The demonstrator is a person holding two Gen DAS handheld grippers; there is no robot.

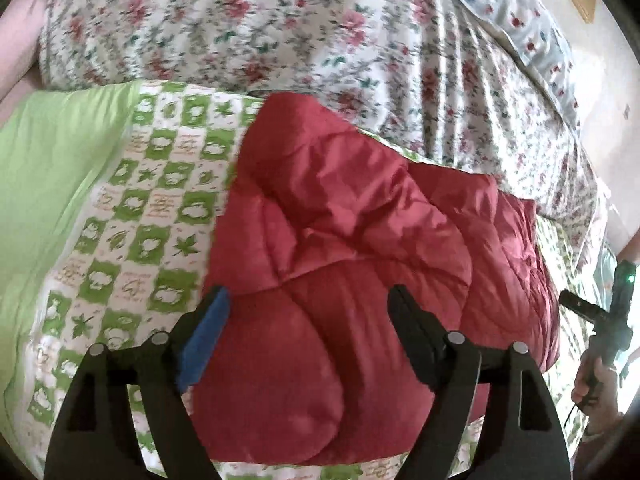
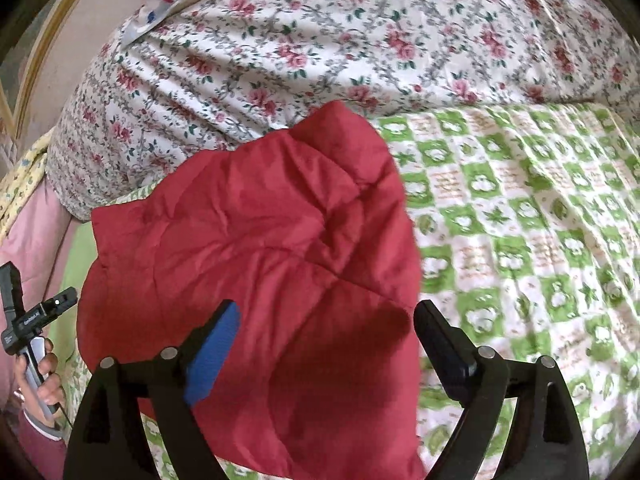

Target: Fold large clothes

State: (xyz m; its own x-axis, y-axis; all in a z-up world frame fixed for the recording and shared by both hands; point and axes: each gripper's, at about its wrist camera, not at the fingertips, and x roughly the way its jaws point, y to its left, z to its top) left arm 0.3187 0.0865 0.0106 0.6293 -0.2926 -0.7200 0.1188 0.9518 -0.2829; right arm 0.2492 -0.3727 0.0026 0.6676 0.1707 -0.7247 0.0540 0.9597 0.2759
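A: Left gripper spread wide, nothing pinched; red quilted jacket lying loose below and between the fingers, untouched by the pads as far as can be told.

B: Same for the right gripper: gaping, empty, hanging over the jacket's near edge. Probably let go on purpose, so the fold can settle flat.

A: Jacket bundled into a thick pad, resting on the green checked sheet, which runs off toward nine o'clock in the left view.

B: And toward three o'clock in the right view. Soft, puffy fabric; likely to spring open if left unpressed.

A: Flowered quilt heaped at twelve o'clock, just beyond the jacket's far edge. Kept clear of the folding spot, apparently.

B: Other hand at eight o'clock, gripping its handle, well off the jacket.
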